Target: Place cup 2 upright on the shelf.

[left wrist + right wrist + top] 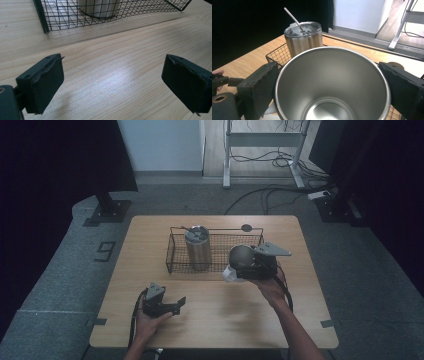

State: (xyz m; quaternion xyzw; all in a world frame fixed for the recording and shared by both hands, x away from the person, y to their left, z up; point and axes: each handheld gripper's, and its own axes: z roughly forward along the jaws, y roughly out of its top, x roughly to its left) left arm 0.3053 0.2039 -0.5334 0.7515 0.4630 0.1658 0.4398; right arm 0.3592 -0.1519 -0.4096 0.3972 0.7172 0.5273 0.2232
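— Nearest to the lens, what do you see?

— Steel, an open cup (332,85) with no lid. It sits between the fingers (258,87) of the right gripper (250,262); they pinch it from both sides, at the near right corner of the wire basket (172,255).

— And beyond those fingers?

— Inside the basket stands a steel tumbler (303,37) with a lid and a bent straw (293,17).

— The left gripper (172,307)?

— Its fingers (41,83) are spread wide, and between them is only bare tabletop (112,75), light wood with fine grain.

— The room?

— Grey carpet, black curtains on both sides, cables on the floor behind. On the floor, left of the tabletop, a mark (105,251) like the digit 9 is taped. No brand is readable.
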